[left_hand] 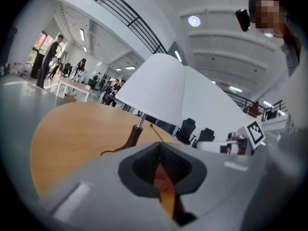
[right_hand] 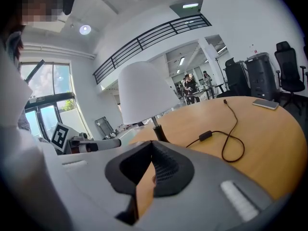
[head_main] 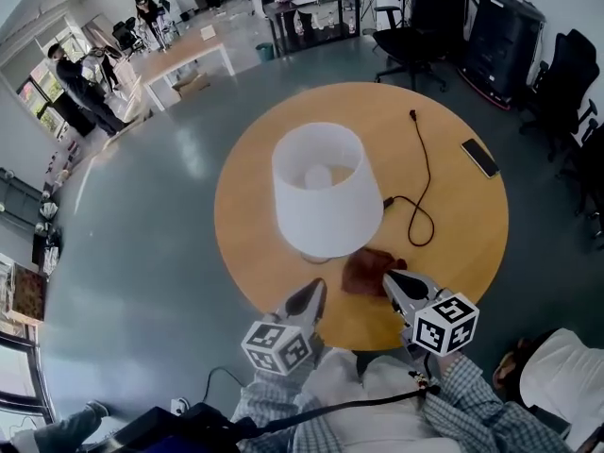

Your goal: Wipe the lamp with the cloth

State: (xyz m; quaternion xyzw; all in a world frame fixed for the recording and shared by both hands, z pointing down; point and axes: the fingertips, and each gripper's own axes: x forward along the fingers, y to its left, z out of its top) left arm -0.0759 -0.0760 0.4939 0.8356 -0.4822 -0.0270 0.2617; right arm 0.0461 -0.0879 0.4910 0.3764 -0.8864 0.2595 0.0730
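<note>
A lamp with a white shade (head_main: pixel 326 192) stands in the middle of a round wooden table (head_main: pixel 472 243). A brown cloth (head_main: pixel 366 272) lies crumpled on the table just in front of the lamp's foot. My right gripper (head_main: pixel 390 278) is shut and empty, its tip at the cloth's near right edge. My left gripper (head_main: pixel 318 289) is also shut and empty, at the table's near edge left of the cloth. In the left gripper view the shade (left_hand: pixel 159 88) and its dark stem (left_hand: pixel 135 134) rise ahead. The right gripper view shows the shade (right_hand: pixel 143 93) ahead too.
The lamp's black cord (head_main: pixel 422 182) loops across the table right of the lamp. A phone (head_main: pixel 479 157) lies near the right rim. Office chairs (head_main: pixel 406 41) and desks stand beyond the table, with people far off at the back left.
</note>
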